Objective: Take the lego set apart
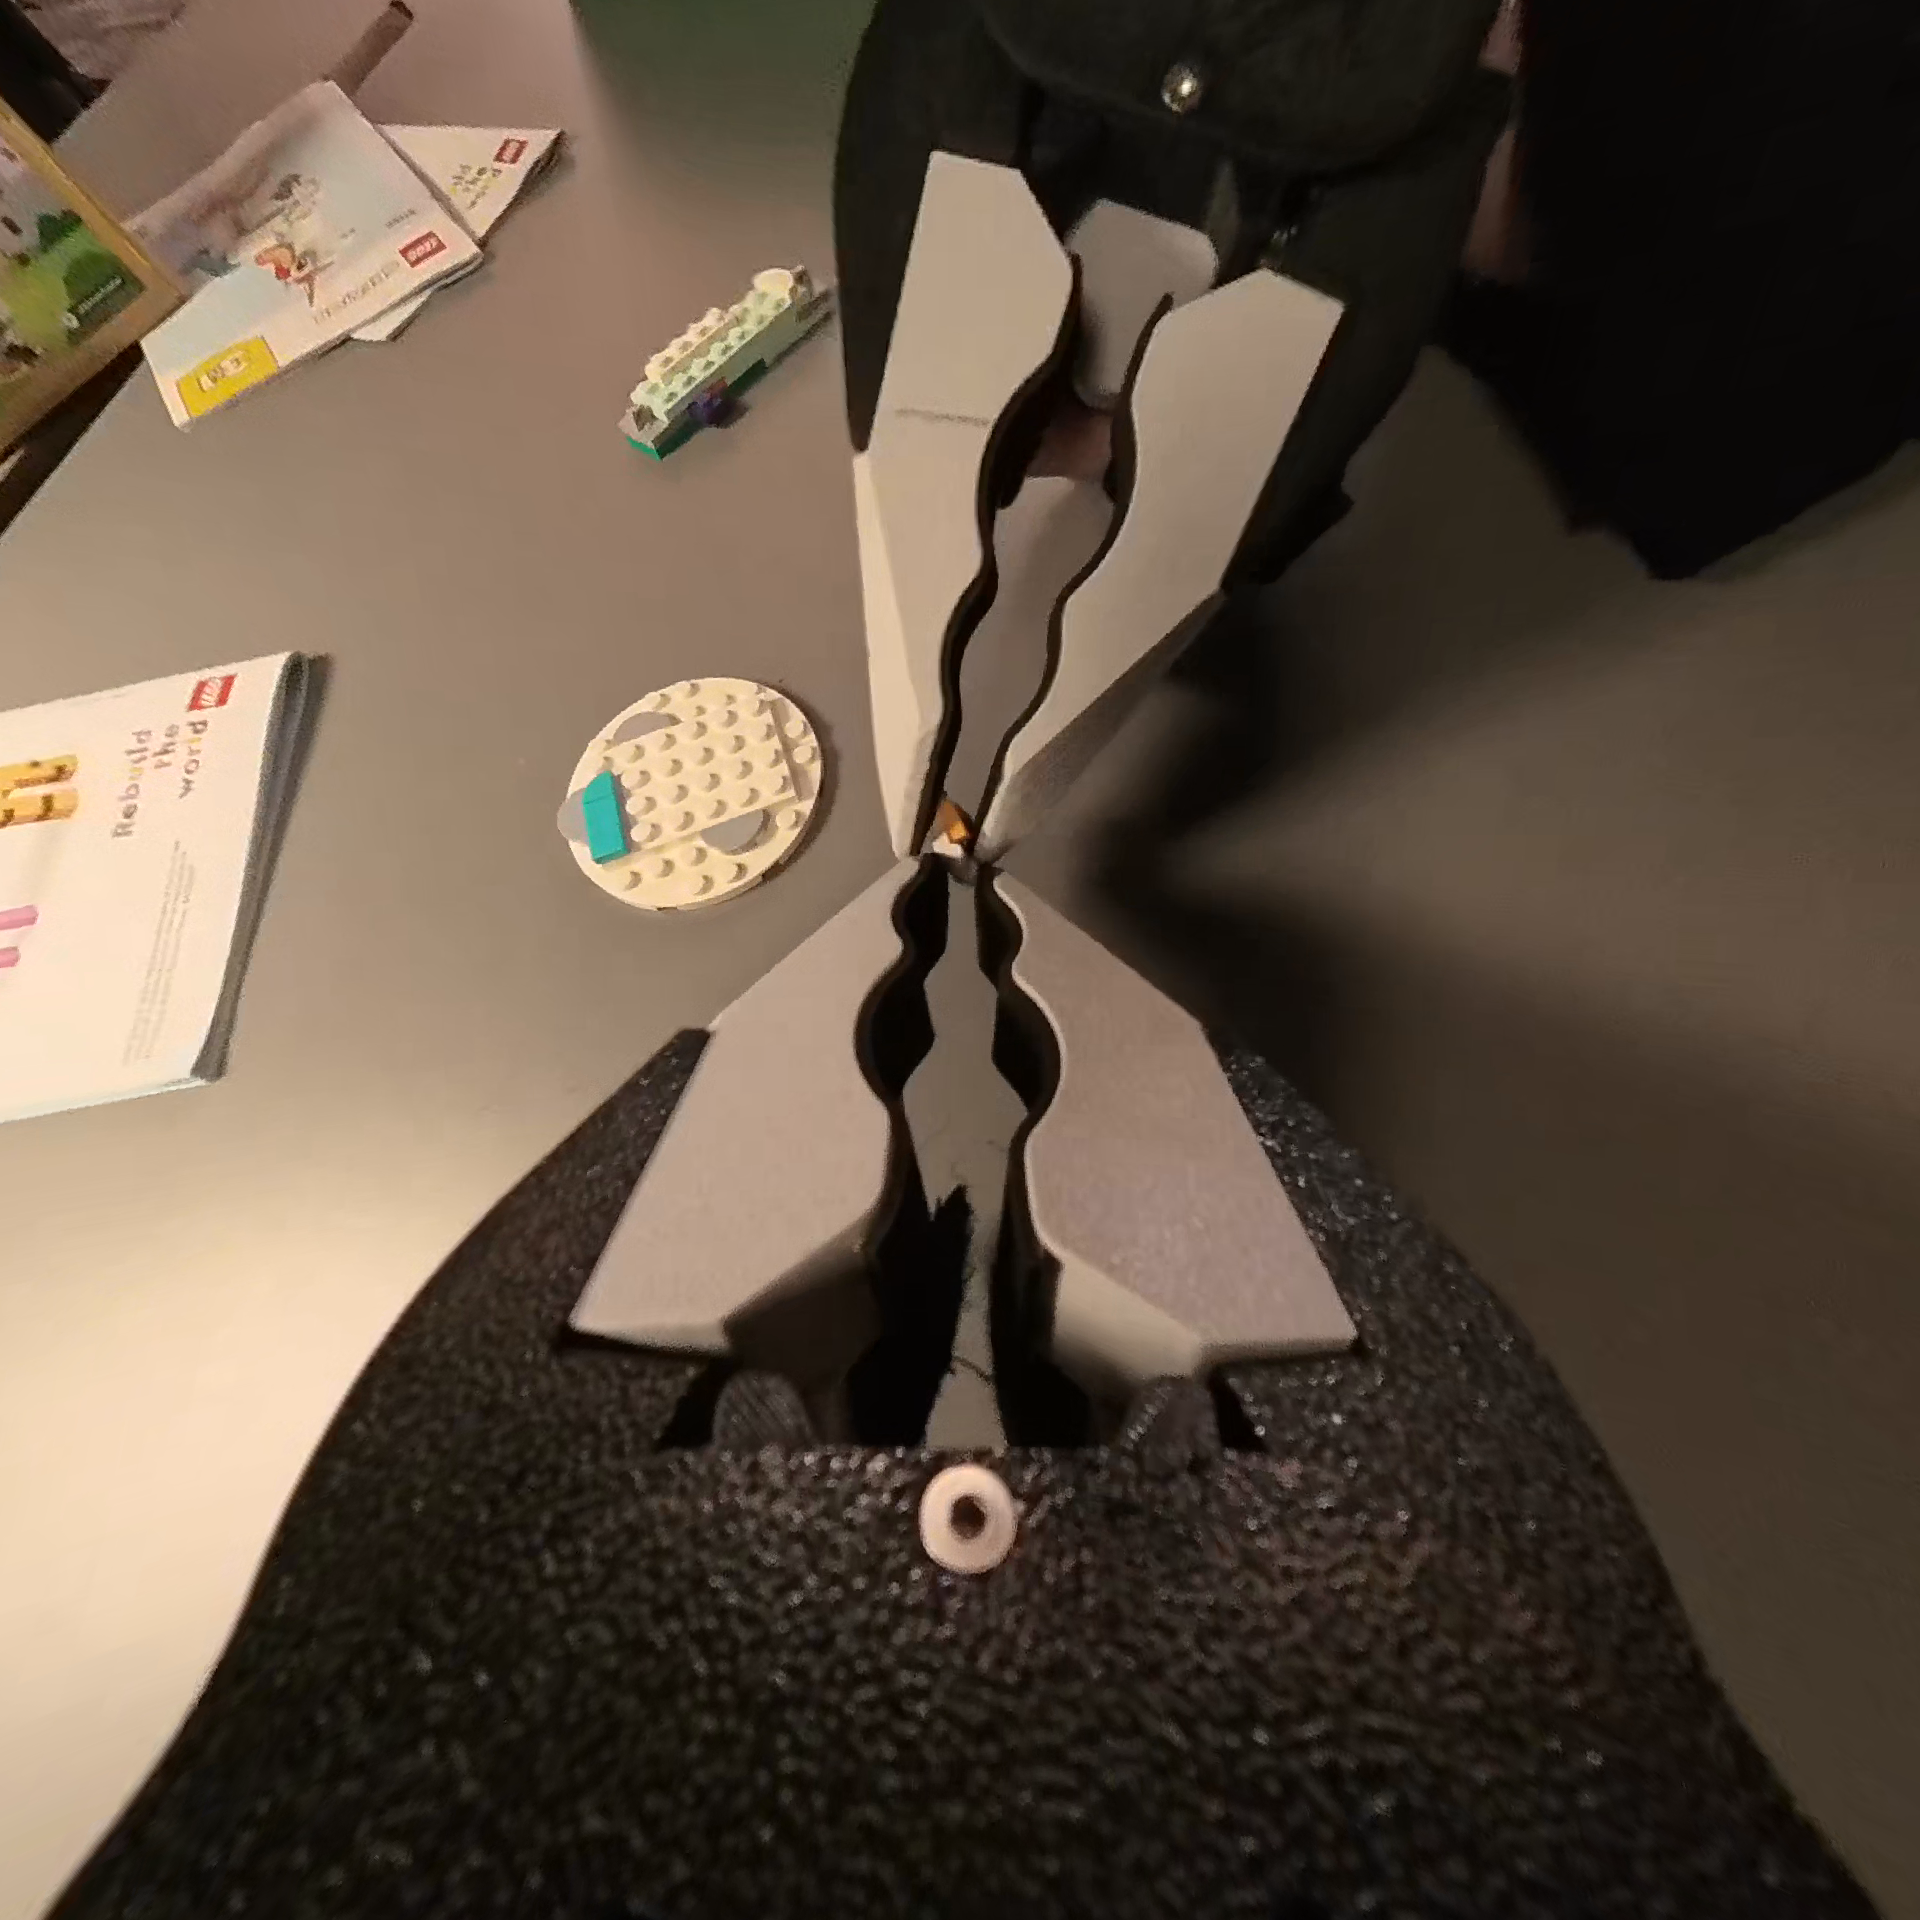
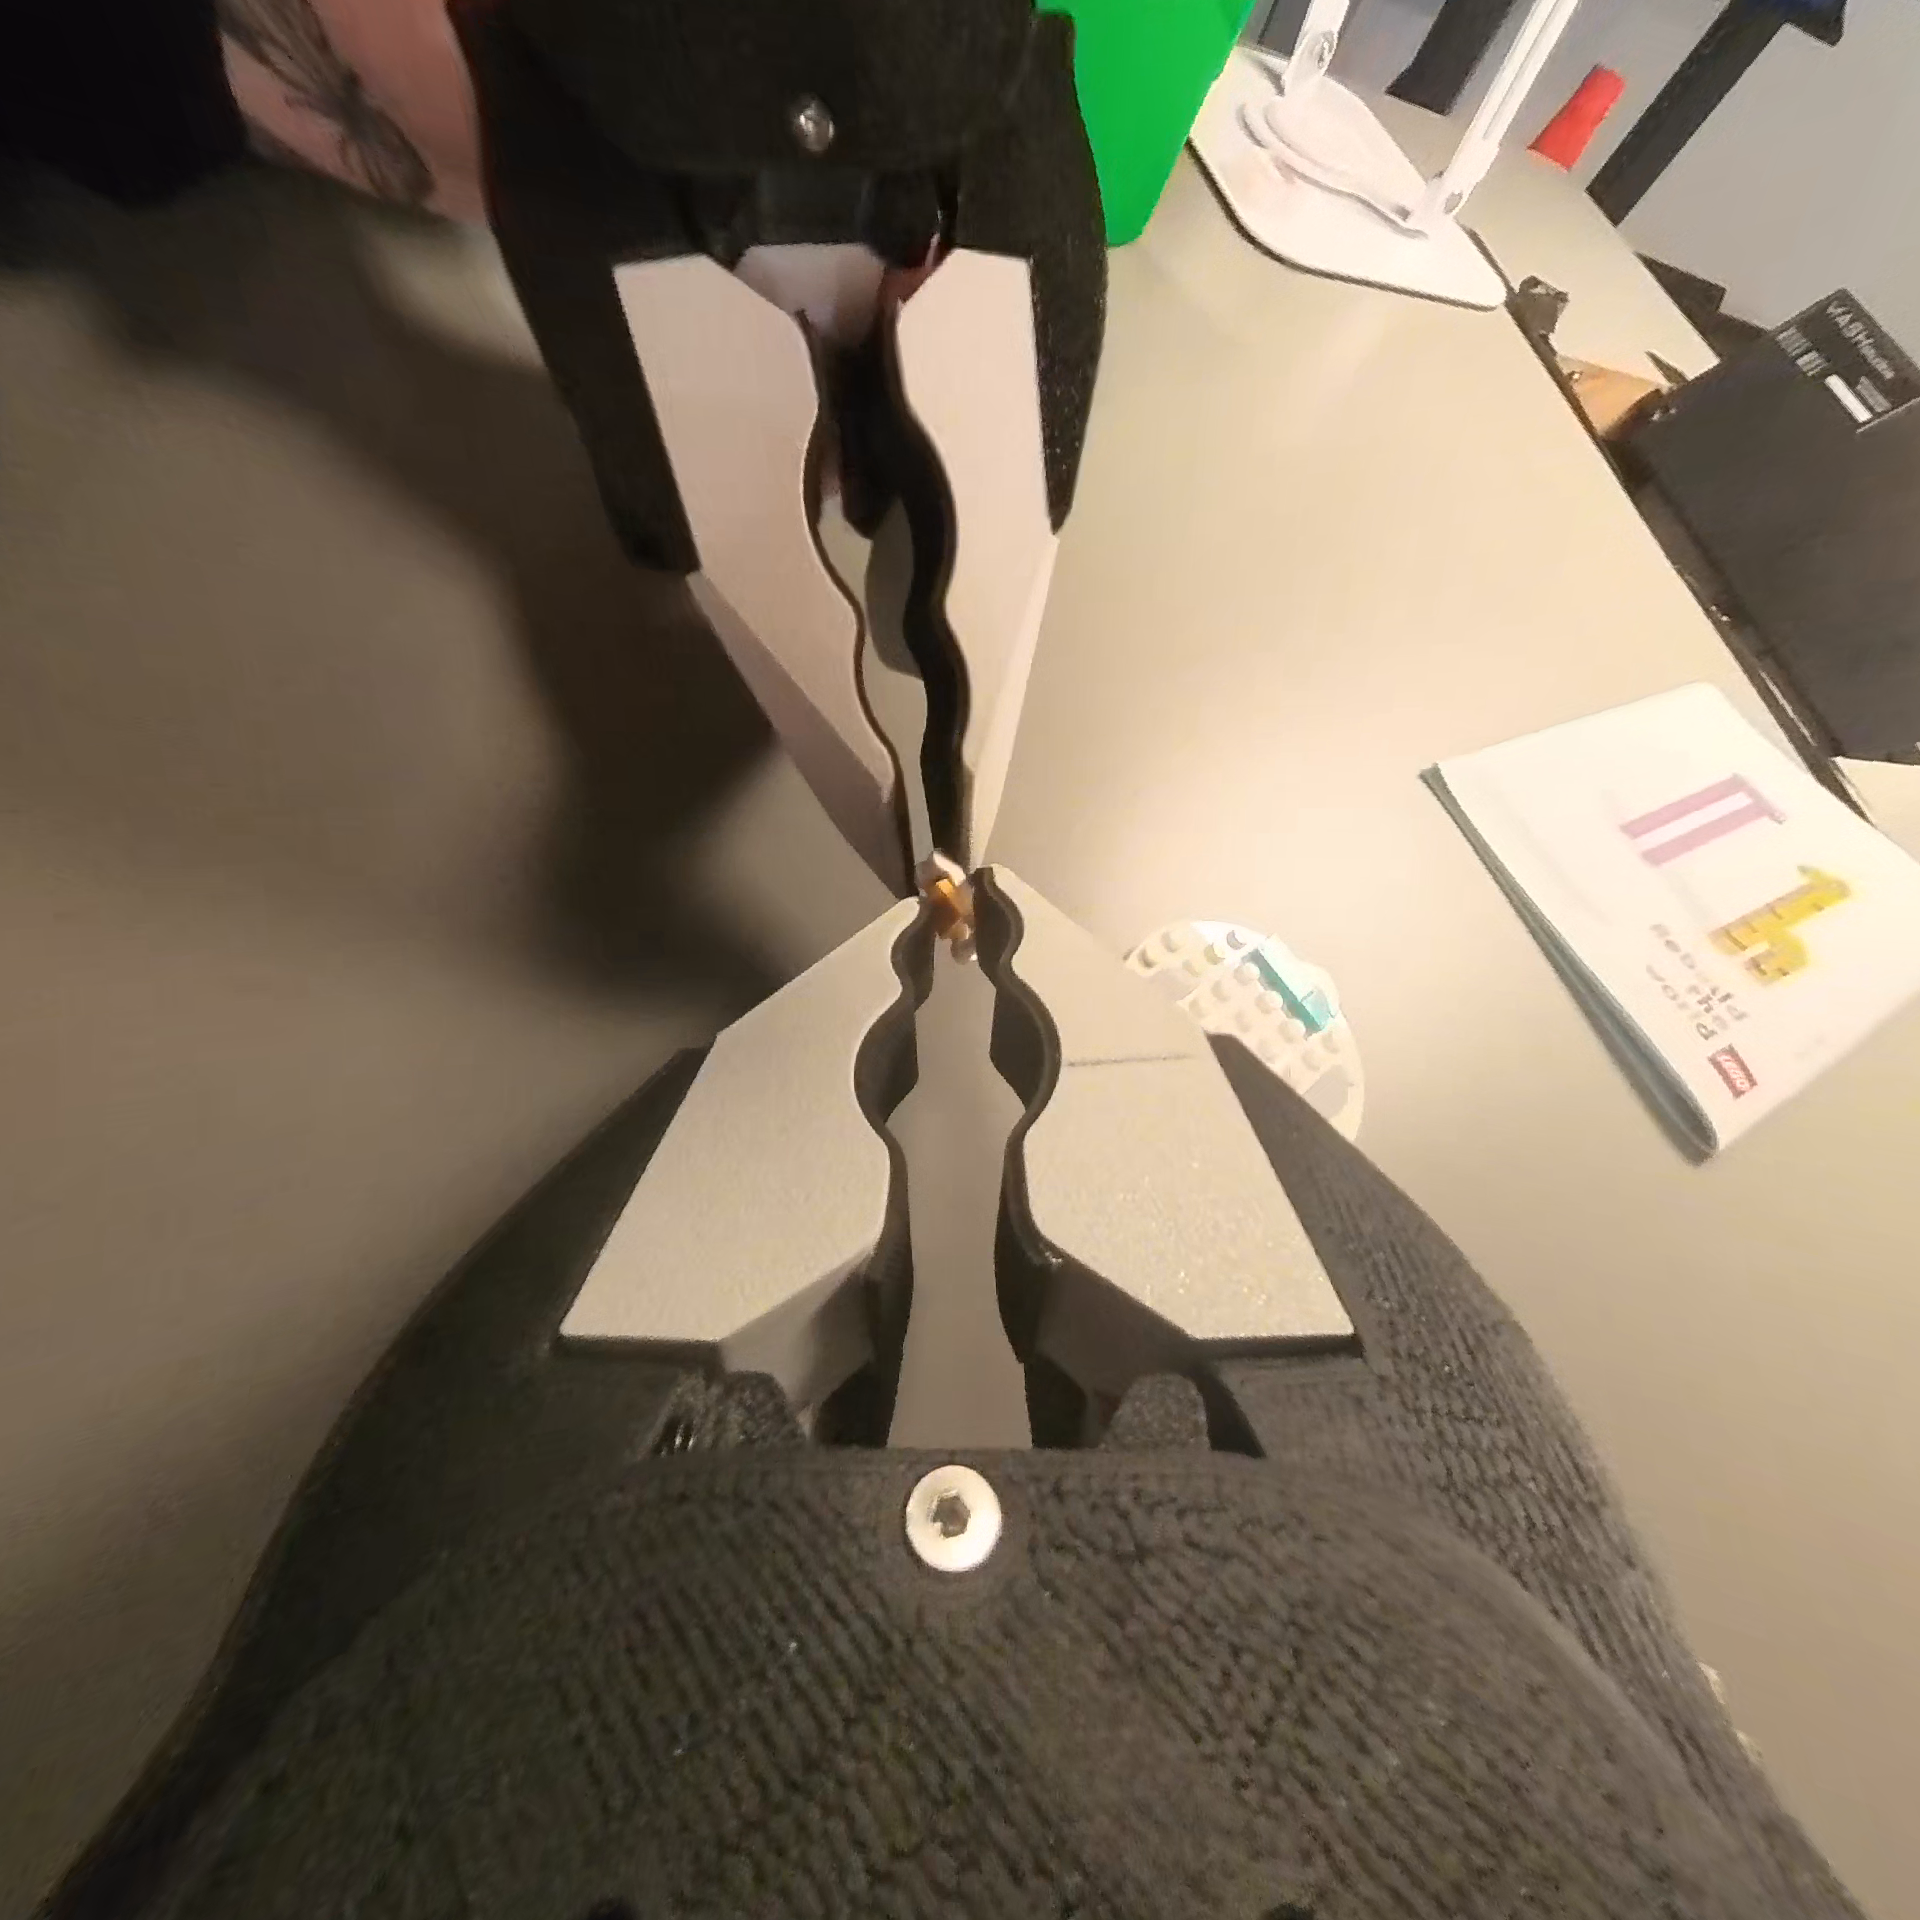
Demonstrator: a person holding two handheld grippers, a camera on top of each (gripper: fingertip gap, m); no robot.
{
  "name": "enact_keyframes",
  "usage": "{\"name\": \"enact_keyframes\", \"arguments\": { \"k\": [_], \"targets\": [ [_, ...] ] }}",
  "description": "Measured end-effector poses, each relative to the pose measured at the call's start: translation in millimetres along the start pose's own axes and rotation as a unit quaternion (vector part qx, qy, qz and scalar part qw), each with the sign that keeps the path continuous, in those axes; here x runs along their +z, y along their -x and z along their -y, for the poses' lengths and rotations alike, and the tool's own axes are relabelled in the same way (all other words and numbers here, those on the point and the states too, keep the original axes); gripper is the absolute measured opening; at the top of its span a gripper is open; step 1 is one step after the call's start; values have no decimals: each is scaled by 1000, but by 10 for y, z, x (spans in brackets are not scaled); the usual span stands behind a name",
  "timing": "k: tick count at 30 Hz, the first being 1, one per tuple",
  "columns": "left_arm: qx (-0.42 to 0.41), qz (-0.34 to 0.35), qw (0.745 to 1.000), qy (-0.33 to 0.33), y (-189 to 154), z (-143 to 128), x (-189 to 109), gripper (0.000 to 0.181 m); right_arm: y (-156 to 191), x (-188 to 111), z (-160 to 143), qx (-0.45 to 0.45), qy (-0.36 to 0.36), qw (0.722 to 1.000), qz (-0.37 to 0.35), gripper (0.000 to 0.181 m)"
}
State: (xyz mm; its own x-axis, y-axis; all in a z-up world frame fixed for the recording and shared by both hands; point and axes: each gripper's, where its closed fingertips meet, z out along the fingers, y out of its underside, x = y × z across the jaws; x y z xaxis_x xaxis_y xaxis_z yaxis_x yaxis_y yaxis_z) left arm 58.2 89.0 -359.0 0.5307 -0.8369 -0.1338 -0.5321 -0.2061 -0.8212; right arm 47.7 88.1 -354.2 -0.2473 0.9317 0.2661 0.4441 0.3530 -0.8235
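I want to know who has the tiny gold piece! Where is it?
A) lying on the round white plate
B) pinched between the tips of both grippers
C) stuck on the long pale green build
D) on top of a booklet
B: the tiny gold piece sits where the left gripper and right gripper meet tip to tip, above the table, both shut on it.

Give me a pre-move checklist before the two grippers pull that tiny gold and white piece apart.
1. Left gripper pinches the gold and white piece: ok.
2. Right gripper pinches its other end: ok.
3. Each gripper on a separate brick: cannot tell, too small.
4. Piece lifted off the table: ok.
5. Round white plate out of the pull path: ok.
6. Booklet apart from the grippers: ok.
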Motion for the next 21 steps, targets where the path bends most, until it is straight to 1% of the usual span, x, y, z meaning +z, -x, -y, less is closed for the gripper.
{"name": "enact_keyframes", "arguments": {
  "k": [2, 4, 6, 7, 10, 11, 13, 14, 15, 19, 21],
  "targets": [
    [-9, -5, 1000, -9, 2, 11, -13, 4, -3, -3, 16, 9, -5, 1000, 2, 5],
    [0, 1, 1000, -16, 7, 49, -28, 4, -14, -28, 44, 23, -17, 1000, 7, 5],
    [-11, 6, 999, -34, 30, 107, -56, 4, -40, -62, 81, 30, -34, 999, 5, 5],
    [-23, 12, 998, -52, 72, 145, -86, 0, -54, -75, 97, 24, -41, 999, 0, 6],
    [-97, -16, 990, -102, 119, 249, -174, 0, -132, -106, 206, -20, -65, 997, -44, 6],
    [-119, -29, 986, -111, 124, 261, -192, 4, -157, -111, 227, -35, -65, 995, -61, 6],
    [-160, -54, 979, -117, 110, 266, -196, 24, -194, -112, 221, -69, -54, 992, -87, 6],
    [-175, -63, 975, -117, 104, 263, -187, 32, -207, -107, 208, -86, -46, 990, -98, 6],
    [-186, -70, 973, -118, 96, 260, -176, 32, -212, -101, 201, -99, -41, 989, -105, 6],
    [-195, -65, 971, -124, 133, 237, -154, 15, -213, -86, 223, -136, -33, 982, -124, 6],
    [-210, -71, 966, -137, 146, 261, -169, 14, -211, -73, 232, -152, -28, 979, -133, 6]
  ]
}}
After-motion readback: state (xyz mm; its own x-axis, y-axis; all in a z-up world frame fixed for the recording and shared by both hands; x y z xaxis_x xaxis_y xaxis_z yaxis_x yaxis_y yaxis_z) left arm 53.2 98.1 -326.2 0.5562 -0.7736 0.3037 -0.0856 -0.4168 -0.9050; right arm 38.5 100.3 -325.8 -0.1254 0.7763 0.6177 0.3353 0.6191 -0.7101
